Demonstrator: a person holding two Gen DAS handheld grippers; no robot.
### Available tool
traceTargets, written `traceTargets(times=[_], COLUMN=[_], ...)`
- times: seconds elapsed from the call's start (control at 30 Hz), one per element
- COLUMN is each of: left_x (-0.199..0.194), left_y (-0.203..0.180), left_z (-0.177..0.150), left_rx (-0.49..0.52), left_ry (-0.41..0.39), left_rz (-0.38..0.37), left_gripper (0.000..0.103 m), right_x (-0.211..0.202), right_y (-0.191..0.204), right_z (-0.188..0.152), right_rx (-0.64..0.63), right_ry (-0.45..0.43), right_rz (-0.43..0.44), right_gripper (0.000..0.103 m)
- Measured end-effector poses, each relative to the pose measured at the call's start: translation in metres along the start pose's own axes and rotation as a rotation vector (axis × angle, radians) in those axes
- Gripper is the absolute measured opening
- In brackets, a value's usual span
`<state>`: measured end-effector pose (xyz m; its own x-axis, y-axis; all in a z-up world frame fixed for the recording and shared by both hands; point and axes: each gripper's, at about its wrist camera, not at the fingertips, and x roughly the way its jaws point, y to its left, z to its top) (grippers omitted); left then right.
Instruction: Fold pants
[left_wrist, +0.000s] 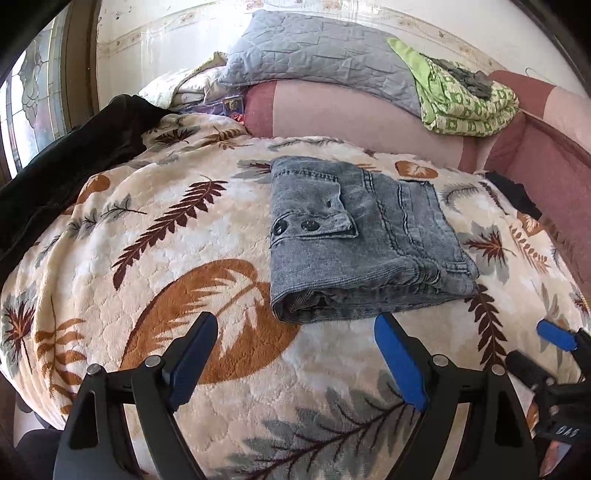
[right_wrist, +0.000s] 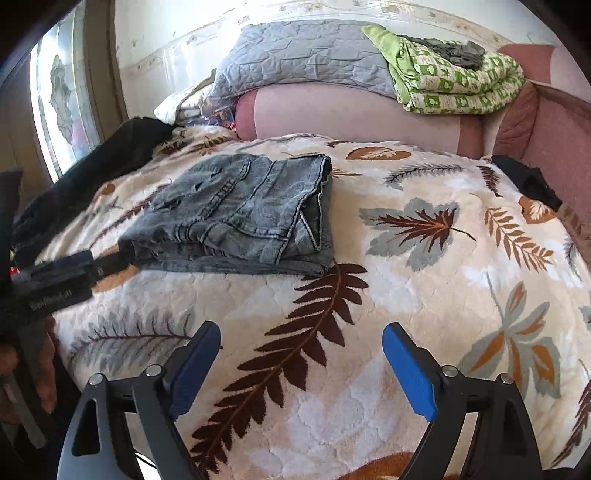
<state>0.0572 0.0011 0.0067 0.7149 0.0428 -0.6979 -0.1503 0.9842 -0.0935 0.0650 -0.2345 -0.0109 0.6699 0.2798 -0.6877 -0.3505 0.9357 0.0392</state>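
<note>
The grey denim pants (left_wrist: 362, 236) lie folded into a compact bundle on the leaf-patterned blanket (left_wrist: 147, 229). My left gripper (left_wrist: 295, 325) stands open just short of the bundle's near edge, nothing between its blue pads. The right gripper (left_wrist: 539, 347) pokes in at the right edge of the left wrist view. In the right wrist view the pants (right_wrist: 240, 214) sit up and to the left. My right gripper (right_wrist: 301, 332) is open over bare blanket (right_wrist: 406, 288), well clear of them. The left gripper (right_wrist: 85, 269) reaches toward the bundle's near left corner.
A grey quilted pillow (left_wrist: 314, 48) and a green patterned folded cover (left_wrist: 465, 99) rest on pink bedding (left_wrist: 351, 114) at the back. A black garment (left_wrist: 74, 162) lies along the left, a small black item (right_wrist: 532, 181) at the far right. A window (right_wrist: 62, 96) is on the left.
</note>
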Motion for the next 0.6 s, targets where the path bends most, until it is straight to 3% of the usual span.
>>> traceTargets(times=[0.33,0.6], left_x=[-0.016,-0.034], left_y=[0.001,-0.008], left_z=[0.013,0.021], left_rx=[0.005,-0.012], left_ry=[-0.006,0.007], left_rz=[0.030,-0.008], left_gripper=[0.087,0.087], right_x=[0.000,-0.009], right_y=[0.018,0.032], right_z=[0.019,0.040], right_rx=[-0.049,-0.104], right_ry=[0.075,0.079], right_rz=[0.019,0.026], right_gripper=[0.091,0.091])
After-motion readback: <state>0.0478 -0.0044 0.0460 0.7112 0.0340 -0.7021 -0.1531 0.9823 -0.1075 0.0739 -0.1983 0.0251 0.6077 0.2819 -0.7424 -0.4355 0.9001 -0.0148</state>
